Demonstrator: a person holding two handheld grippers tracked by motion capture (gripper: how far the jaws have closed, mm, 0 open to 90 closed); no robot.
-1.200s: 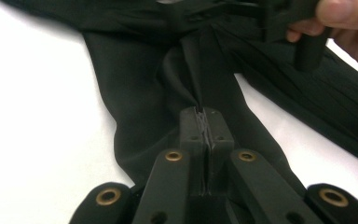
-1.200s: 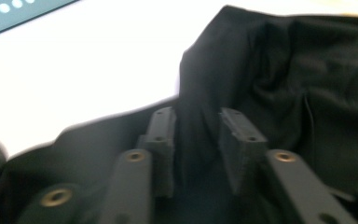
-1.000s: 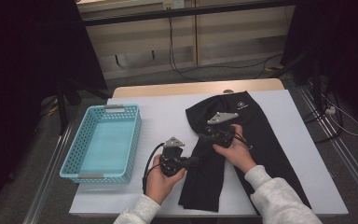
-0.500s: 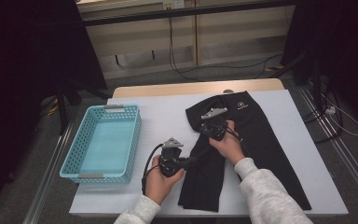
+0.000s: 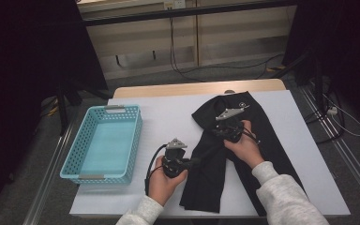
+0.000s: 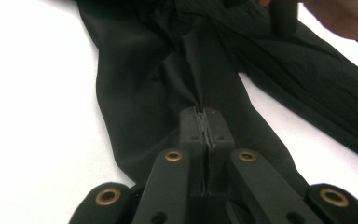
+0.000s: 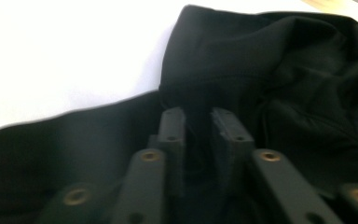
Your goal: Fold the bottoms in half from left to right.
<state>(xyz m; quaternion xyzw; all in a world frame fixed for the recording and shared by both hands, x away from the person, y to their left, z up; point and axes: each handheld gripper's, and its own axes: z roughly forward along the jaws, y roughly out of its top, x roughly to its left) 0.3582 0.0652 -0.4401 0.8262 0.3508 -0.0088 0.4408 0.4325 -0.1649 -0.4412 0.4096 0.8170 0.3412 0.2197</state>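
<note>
Your right gripper (image 5: pixel 219 132) has slid up and left along the trousers (image 5: pixel 262 136) since a second ago, towards the bunched waist at centre frame, while your left gripper (image 5: pixel 198 161) has held its place. The left one is clamped tight on a fold of fabric, visible pinched between its closed pads (image 6: pixel 205 128) in the left gripper view. The right one's jaws have just been opening; in the right gripper view cloth sits in the gap, but I cannot tell whether they still hold it. If they let go while you pull, the fold could collapse and the waist drop crooked. The trousers lie right of centre on the sheet (image 5: pixel 168 117), well apart from the basket (image 5: pixel 136 140) at left.
</note>
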